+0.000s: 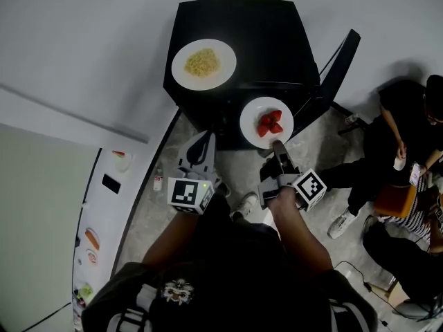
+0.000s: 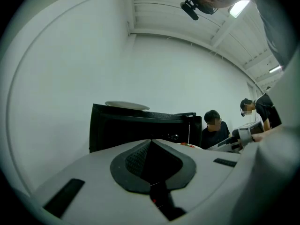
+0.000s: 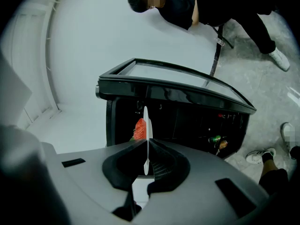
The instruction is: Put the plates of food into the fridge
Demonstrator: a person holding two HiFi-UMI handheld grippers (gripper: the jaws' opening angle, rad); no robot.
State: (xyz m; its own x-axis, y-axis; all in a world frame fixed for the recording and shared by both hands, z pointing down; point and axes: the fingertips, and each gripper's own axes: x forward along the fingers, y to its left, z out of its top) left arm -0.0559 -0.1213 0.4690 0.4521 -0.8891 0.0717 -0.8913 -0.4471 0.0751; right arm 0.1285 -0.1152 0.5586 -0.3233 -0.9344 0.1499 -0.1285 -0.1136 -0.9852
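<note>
A black mini fridge (image 1: 242, 40) stands open on the floor, its door (image 1: 339, 64) swung out to the right. On its top rests a white plate of noodles (image 1: 203, 63), which shows edge-on (image 2: 126, 105) in the left gripper view. My right gripper (image 1: 279, 149) is shut on the rim of a white plate of red fruit pieces (image 1: 266, 122), holding it in front of the fridge opening. The right gripper view shows that plate (image 3: 146, 125) edge-on between the jaws of the right gripper (image 3: 146, 146), with red food (image 3: 140, 129) behind. My left gripper (image 1: 199, 149) (image 2: 151, 142) is shut and holds nothing.
Cans (image 3: 214, 138) sit inside the dark fridge interior (image 3: 187, 123). Several people sit at the right (image 1: 408, 151), close to the open door. A white counter (image 1: 104, 213) with small items runs along the left. A white shoe (image 1: 243, 205) is on the floor between the grippers.
</note>
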